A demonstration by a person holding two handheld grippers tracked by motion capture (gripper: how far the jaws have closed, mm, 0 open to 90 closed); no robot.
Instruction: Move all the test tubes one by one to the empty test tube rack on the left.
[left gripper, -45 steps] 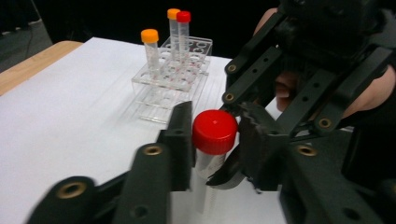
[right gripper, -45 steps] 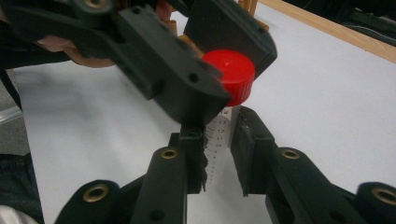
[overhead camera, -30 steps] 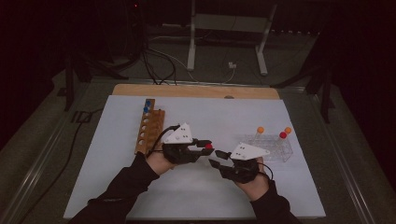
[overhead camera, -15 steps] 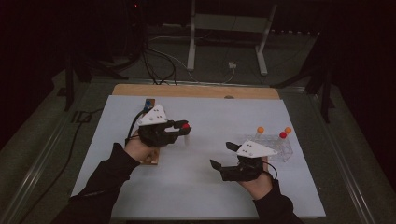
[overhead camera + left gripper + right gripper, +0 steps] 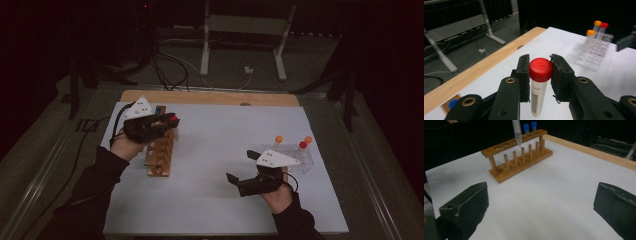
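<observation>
Red-capped tube (image 5: 539,85) gripped upright above the wooden rack (image 5: 161,150).
Left tool (image 5: 540,75) grasps it below the cap, long axis vertical, tip down; right tool (image 5: 541,210) gapes released over the worktop (image 5: 215,150).

The high view looks forward and down on the worktop (image 5: 215,165) from above my side, far enough off to take in the whole sheet and the floor behind it. The left gripper view rides on my left claw (image 5: 540,75), close over its jaws, and faces across the worktop toward the clear rack (image 5: 596,52) at the far side. The right gripper view sits low on my right claw (image 5: 541,205) and faces the wooden rack (image 5: 519,157). Both racks also appear in the high view.
</observation>
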